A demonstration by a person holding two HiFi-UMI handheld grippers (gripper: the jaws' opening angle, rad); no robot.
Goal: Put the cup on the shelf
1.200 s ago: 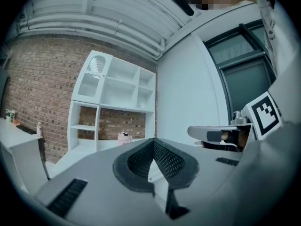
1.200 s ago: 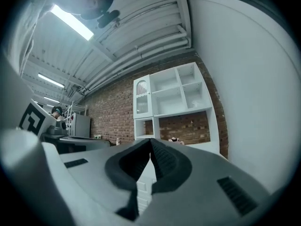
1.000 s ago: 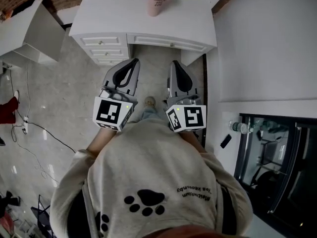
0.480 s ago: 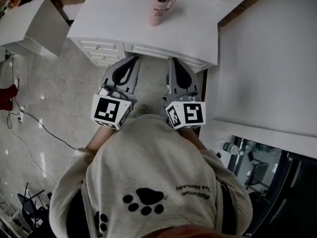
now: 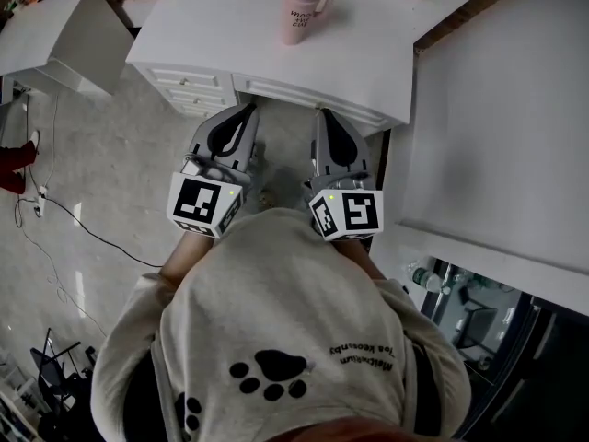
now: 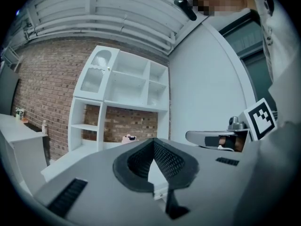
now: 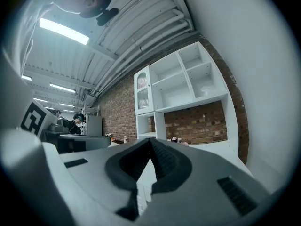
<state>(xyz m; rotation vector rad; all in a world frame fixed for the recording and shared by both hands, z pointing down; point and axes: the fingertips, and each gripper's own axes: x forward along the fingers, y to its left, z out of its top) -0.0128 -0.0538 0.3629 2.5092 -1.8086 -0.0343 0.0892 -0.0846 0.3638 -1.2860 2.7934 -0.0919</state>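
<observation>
1 pink cup (image 5: 301,12), 2 grippers, 1 white shelf unit (image 7: 181,84) w/ several open compartments, 1 white counter (image 5: 212,35) w/ drawers along its front. Cup stands upright on the counter top, well back from the front edge, roughly mid-width, handle to the right; a dark bit sits at its rim, contents can't be made out. Left gripper (image 5: 247,109) and right gripper (image 5: 324,113) are held side by side, level, out from the person's chest, tips reaching the counter's front edge, well short of the cup. Both claws are closed, pads together, nothing between them.
</observation>
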